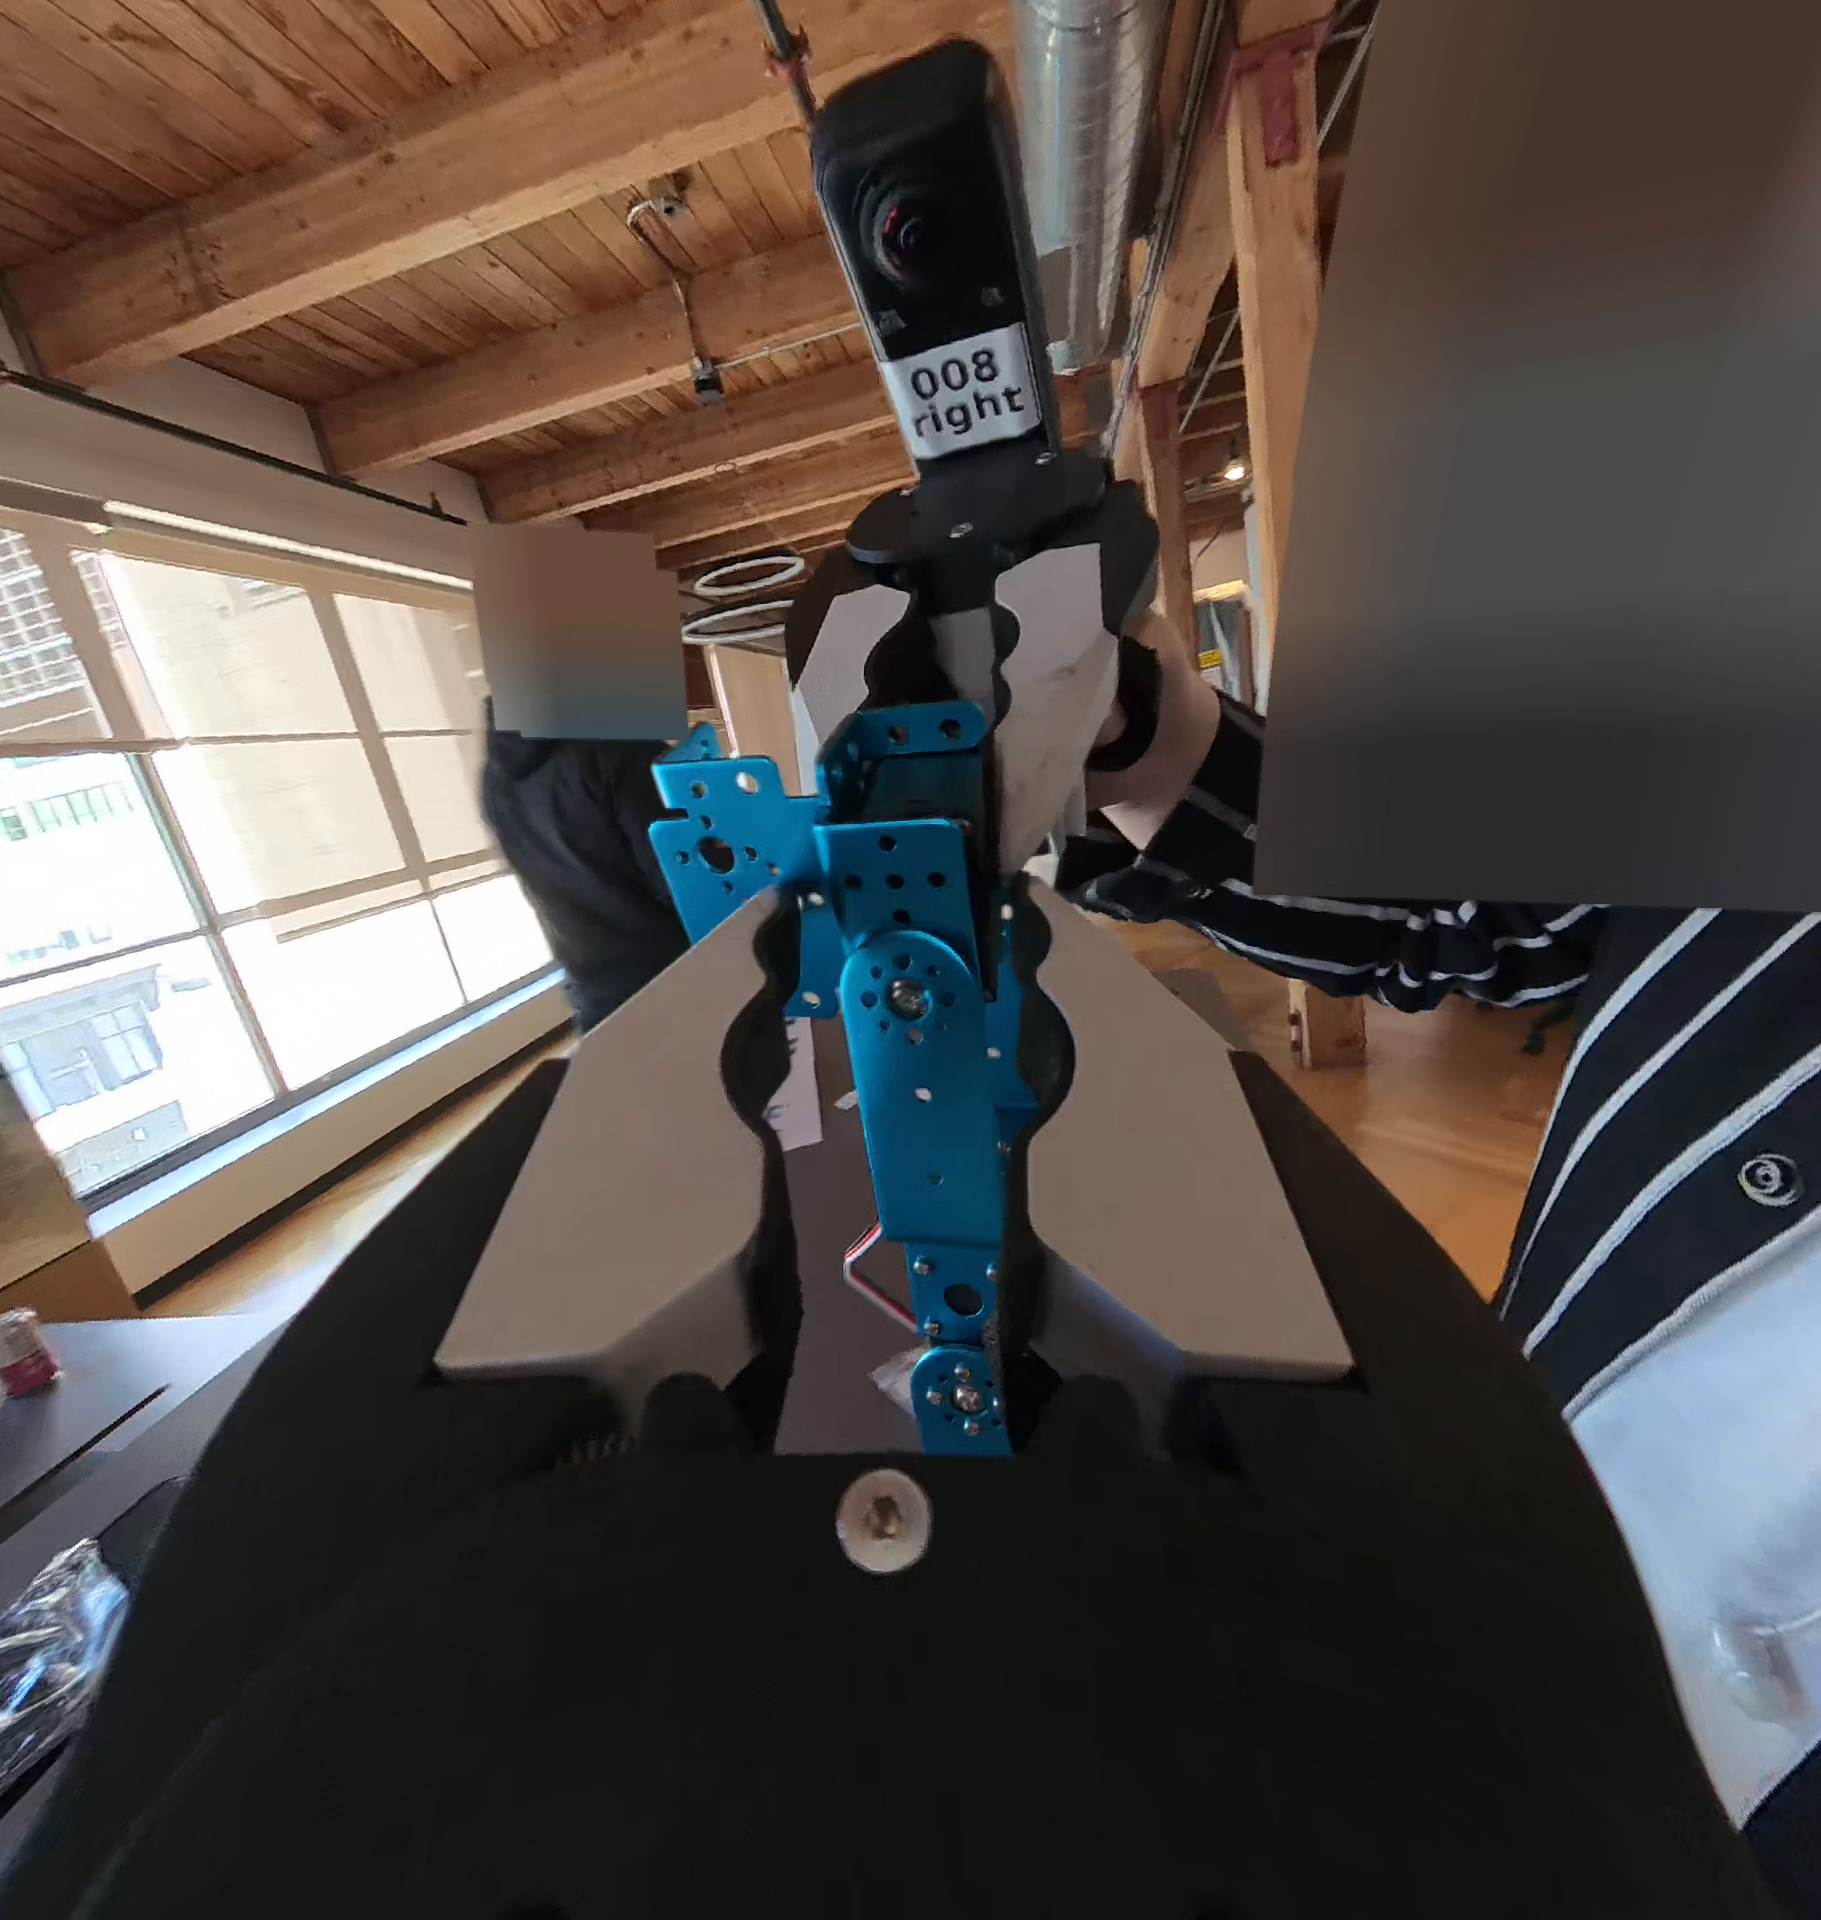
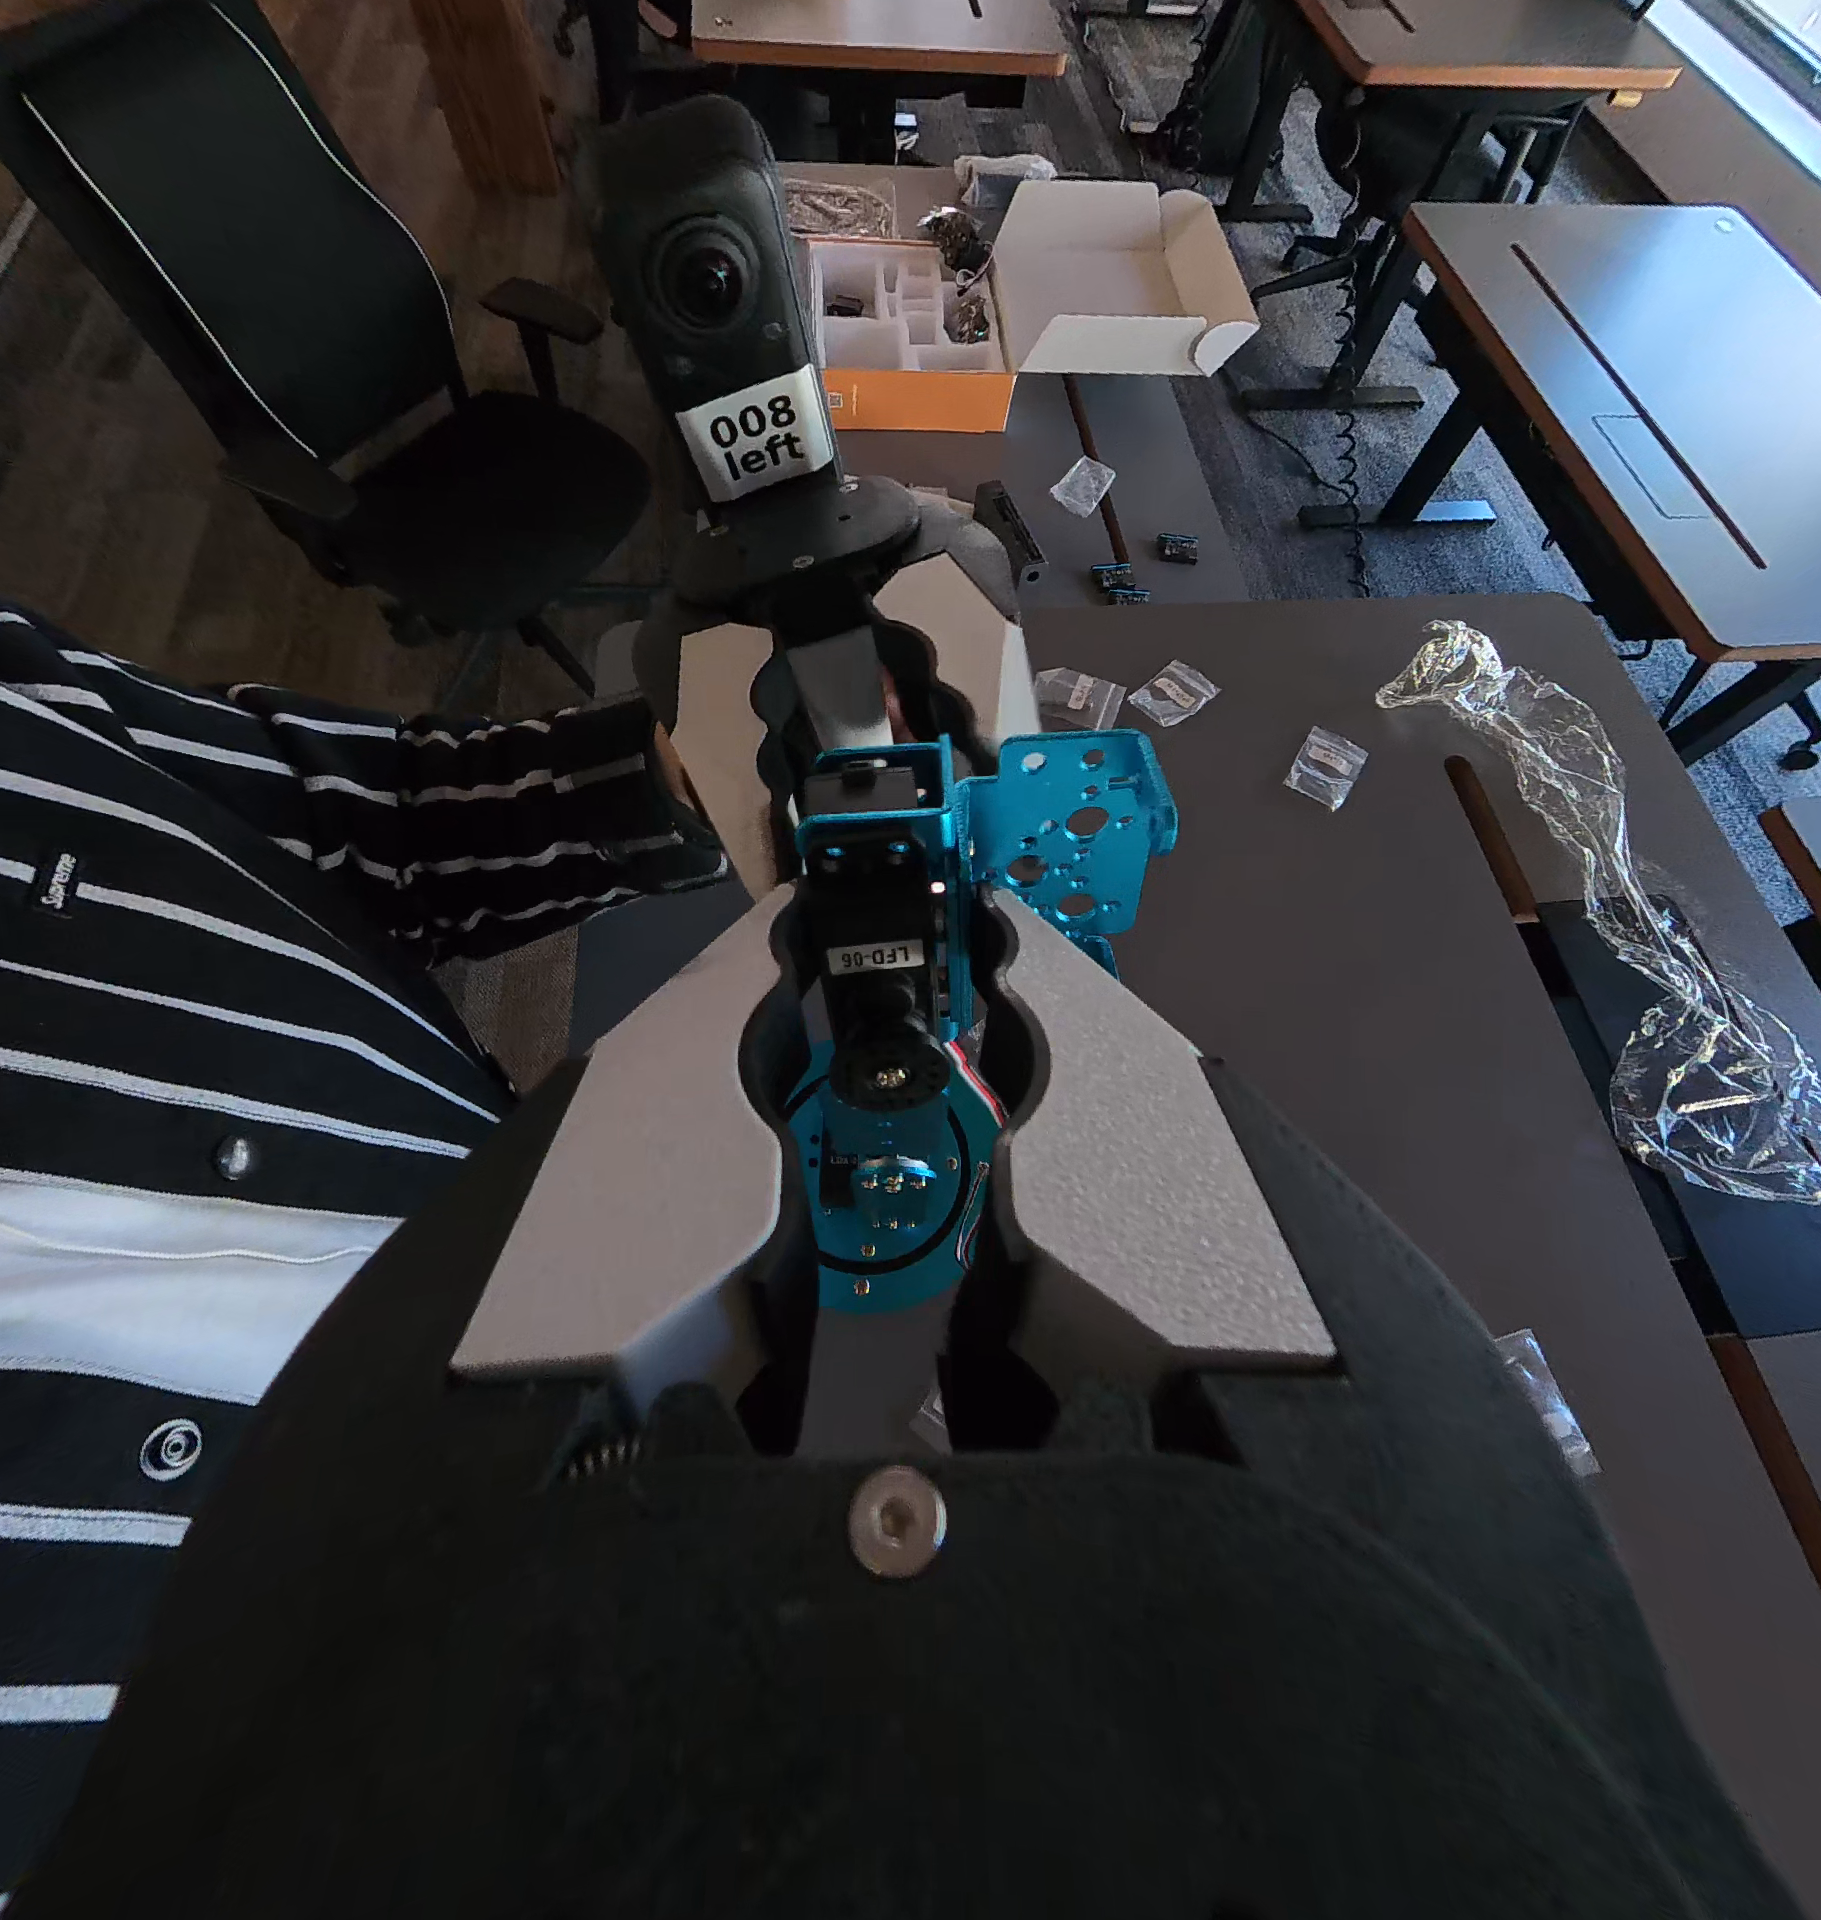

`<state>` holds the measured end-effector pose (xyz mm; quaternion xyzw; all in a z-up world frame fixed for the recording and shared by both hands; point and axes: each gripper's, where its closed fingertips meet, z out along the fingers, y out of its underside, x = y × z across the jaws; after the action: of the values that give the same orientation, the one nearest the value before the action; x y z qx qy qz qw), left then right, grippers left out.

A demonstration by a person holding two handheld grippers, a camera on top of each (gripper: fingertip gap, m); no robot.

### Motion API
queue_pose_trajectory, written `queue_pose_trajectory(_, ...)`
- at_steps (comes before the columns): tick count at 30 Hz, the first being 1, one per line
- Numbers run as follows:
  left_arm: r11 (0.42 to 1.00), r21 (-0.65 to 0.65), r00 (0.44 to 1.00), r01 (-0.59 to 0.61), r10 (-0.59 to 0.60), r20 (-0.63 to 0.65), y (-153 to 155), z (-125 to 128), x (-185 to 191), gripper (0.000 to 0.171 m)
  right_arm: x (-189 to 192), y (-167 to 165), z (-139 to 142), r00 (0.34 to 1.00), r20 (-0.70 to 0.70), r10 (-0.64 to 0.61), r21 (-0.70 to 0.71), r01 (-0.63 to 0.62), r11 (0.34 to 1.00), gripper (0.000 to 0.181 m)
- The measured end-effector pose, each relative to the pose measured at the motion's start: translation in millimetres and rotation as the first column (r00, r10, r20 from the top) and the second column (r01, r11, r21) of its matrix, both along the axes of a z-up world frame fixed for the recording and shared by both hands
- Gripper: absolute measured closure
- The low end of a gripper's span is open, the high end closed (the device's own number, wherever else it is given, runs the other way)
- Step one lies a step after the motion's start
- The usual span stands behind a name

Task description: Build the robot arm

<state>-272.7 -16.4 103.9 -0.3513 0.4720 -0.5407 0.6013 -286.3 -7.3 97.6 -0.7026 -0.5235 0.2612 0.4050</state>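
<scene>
Both tongs, the left tongs [image 1: 901,914] and right tongs [image 2: 890,914], grip one blue metal bracket assembly [image 1: 911,1039] from opposite ends, held above the dark surface [image 2: 1353,987], crumpled plastic wrap [image 2: 1664,987] lying right of them

Left gripper [image 1: 901,914] angled upward, fingers closed in on a blue metal part – both pads touching it. Right gripper [image 2: 890,925] angled down, facing the left one tip to tip, fingers clamped the same way. Striped sleeve [image 2: 449,790] behind the far gripper.
</scene>
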Motion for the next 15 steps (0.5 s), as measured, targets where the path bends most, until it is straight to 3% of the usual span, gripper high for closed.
queue_pose_trajectory(5,0.999,0.015,0.999,-0.035,0.036,-0.006,0.9,-1.2,-1.6,0.137,-0.6,2.3,0.0,1.000,-0.020,-0.010,0.013,0.010,1.000,0.153)
queue_pose_trajectory(6,0.999,0.019,0.999,-0.033,0.034,-0.007,0.4,-1.6,-2.3,0.147,-0.5,2.4,0.3,1.000,-0.023,-0.007,0.016,0.007,1.000,0.153)
queue_pose_trajectory(15,1.000,-0.027,1.000,0.004,-0.004,0.016,0.4,-1.9,-3.5,0.148,-1.7,3.9,1.7,0.998,-0.060,0.003,0.052,0.000,0.999,0.152)
